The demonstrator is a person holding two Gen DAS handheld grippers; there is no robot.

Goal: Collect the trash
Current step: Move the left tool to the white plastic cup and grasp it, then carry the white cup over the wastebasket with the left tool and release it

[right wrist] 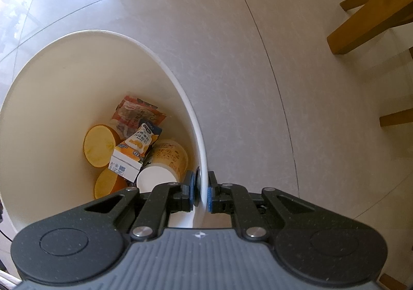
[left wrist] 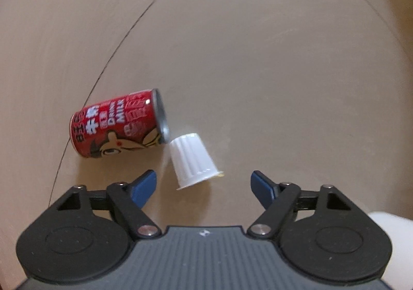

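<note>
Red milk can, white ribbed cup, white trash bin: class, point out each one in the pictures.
Red milk can (left wrist: 117, 123), left wrist view: middle of its printed side.
White ribbed cup (left wrist: 192, 159), left wrist view: its ribbed wall.
White trash bin (right wrist: 51, 78), right wrist view: bare inner wall.

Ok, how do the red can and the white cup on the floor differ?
The red milk can is a printed straight cylinder; the white cup is plain, ribbed and tapered. The can looks larger than the cup. Both lie tipped over on the floor, almost touching.

Black hand-held gripper (left wrist: 204, 186), blue fingertips (left wrist: 144, 188), grey ribbed body.
</note>
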